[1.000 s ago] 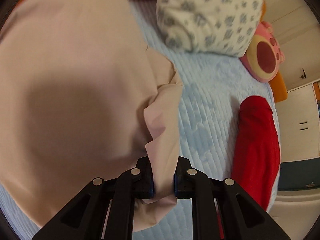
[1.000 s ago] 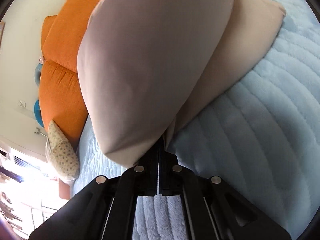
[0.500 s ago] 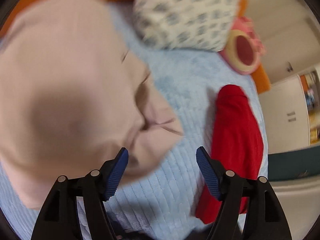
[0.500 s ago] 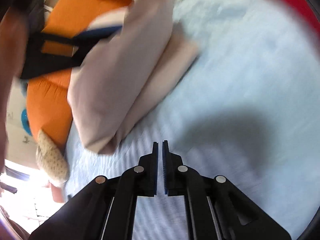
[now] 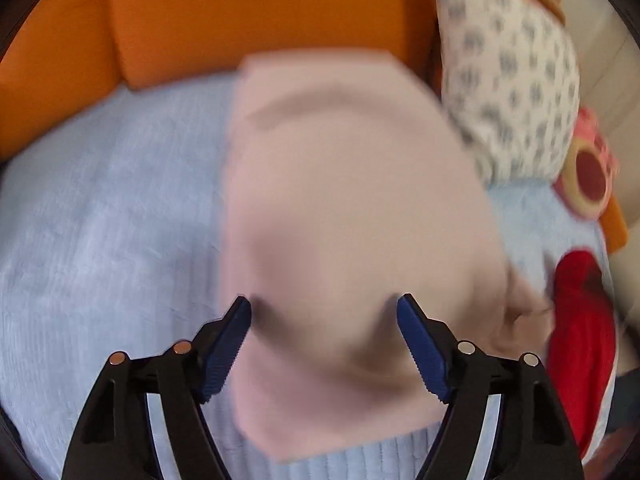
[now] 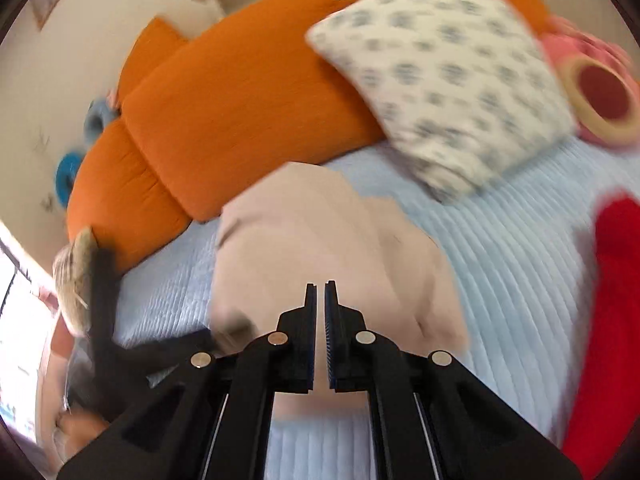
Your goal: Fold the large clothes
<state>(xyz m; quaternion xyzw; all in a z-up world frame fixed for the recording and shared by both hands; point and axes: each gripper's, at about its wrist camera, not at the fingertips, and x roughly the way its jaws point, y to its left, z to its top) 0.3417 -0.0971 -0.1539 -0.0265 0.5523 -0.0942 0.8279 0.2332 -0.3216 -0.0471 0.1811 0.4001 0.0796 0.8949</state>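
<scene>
A pale pink garment [image 5: 344, 208] lies folded into a rough rectangle on the light blue bedspread [image 5: 104, 216]. It also shows in the right wrist view [image 6: 320, 240]. My left gripper [image 5: 324, 312] is open and empty, its blue pads [image 5: 224, 348] hovering over the near edge of the garment. My right gripper [image 6: 320, 292] has its jaws almost together with a thin gap and nothing between them, above the garment's near side. The left gripper's black frame [image 6: 108, 320] shows at the left of the right wrist view. Both views are blurred.
Orange cushions [image 6: 224, 100] line the back of the bed. A white patterned pillow [image 6: 448, 72] and a pink round toy [image 6: 600, 88] sit at the back right. A red garment [image 6: 612, 320] lies along the right side of the bedspread [image 6: 520, 248].
Both grippers let go of the pink garment, which dropped flat onto the bed. The left gripper opened wide. Both pulled back and now look at the garment from its near side.
</scene>
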